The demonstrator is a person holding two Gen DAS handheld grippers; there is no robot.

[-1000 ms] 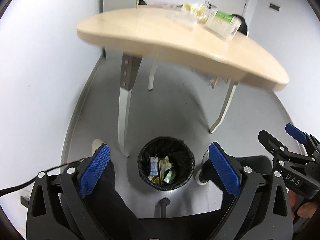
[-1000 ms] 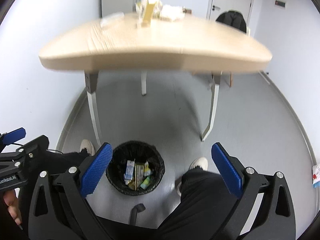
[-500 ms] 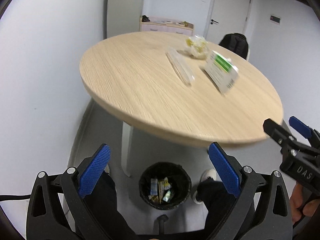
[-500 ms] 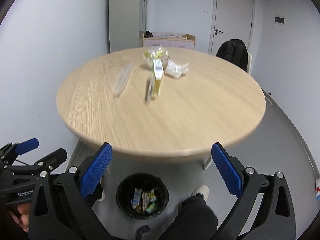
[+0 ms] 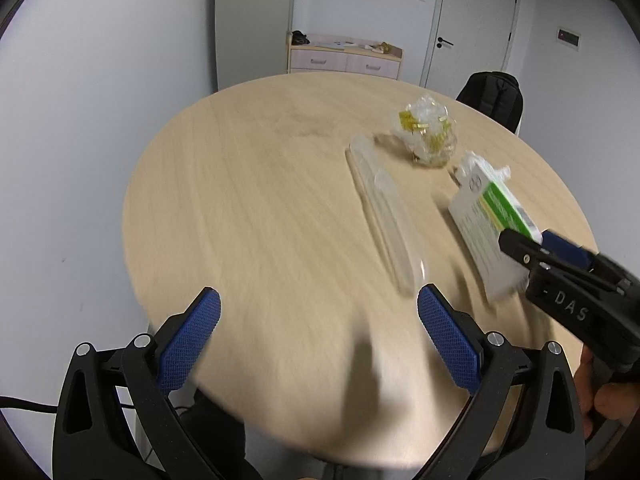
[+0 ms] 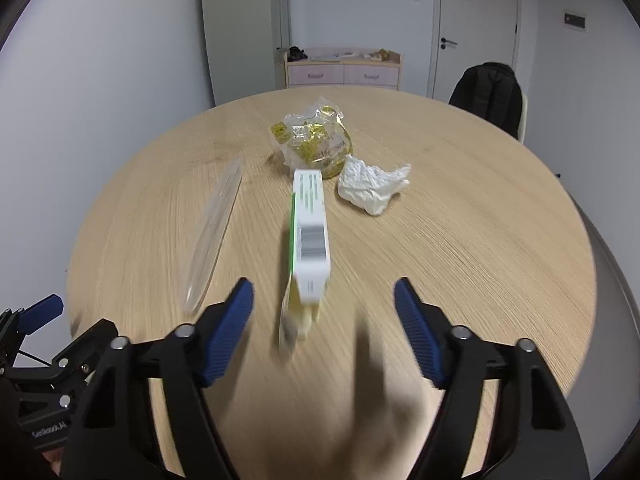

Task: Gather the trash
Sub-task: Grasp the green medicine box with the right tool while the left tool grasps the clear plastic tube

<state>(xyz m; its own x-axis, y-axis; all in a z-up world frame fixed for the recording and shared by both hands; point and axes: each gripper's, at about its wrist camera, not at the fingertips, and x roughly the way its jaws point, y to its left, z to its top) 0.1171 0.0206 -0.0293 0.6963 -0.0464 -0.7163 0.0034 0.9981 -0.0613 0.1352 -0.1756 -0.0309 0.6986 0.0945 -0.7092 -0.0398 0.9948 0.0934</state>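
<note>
On the round wooden table [image 6: 460, 248] lie a white-and-green carton [image 6: 310, 236], a clear plastic sleeve [image 6: 214, 232], a crumpled clear wrapper with yellow print [image 6: 314, 140] and a crumpled white tissue [image 6: 372, 188]. My right gripper [image 6: 324, 320] is open and empty, just short of the carton's near end. My left gripper [image 5: 318, 336] is open and empty above the table's near edge, with the plastic sleeve [image 5: 384, 216] ahead of it and the carton [image 5: 486, 224] to its right. The right gripper [image 5: 560, 276] shows at the right of the left wrist view.
A black chair [image 6: 490, 96] stands behind the table at the right. A low pink-drawered cabinet [image 6: 342, 68] and a door [image 6: 476, 28] are at the back wall. A white wall runs along the left side.
Both grippers have risen from above the floor bin to above the table top and moved toward the trash. The bin has dropped out of view. Both stay open.
</note>
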